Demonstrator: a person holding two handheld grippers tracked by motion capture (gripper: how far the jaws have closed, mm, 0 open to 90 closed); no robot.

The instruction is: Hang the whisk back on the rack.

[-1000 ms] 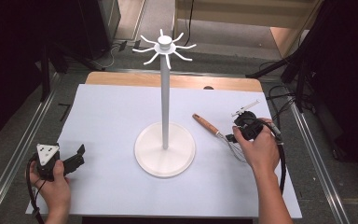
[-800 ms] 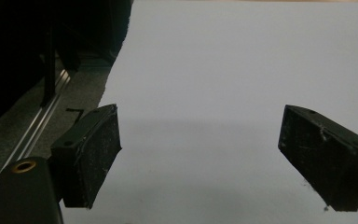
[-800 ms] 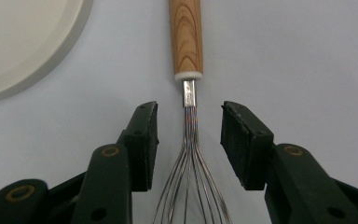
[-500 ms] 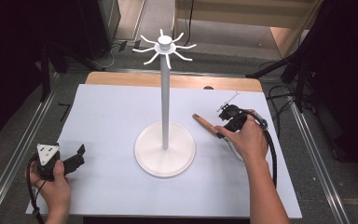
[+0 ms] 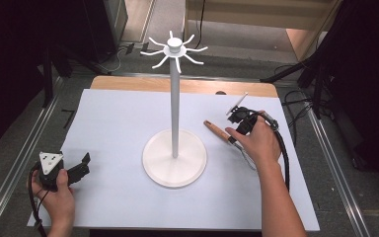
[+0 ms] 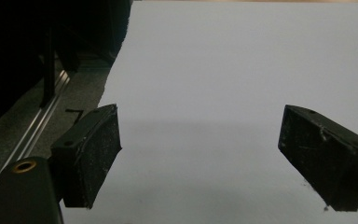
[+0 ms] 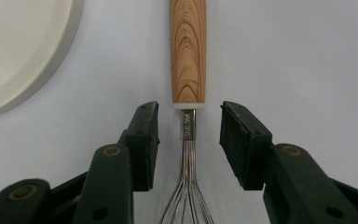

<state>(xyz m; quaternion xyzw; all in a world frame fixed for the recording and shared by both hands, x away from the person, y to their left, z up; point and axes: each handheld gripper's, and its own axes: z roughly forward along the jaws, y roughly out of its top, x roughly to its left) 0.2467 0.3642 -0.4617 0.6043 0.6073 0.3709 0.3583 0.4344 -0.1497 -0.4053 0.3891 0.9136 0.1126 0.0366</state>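
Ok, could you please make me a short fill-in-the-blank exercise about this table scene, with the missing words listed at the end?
1. The whisk has a handle made of ____.
2. The jaws of the right hand-held gripper stand on both sides of the whisk's metal ____, not yet pressing it.
3. The white stand has a base that is ____ in shape.
4. The left hand-held gripper has jaws that are ____, with nothing between them.

Missing words: wood; neck; round; open
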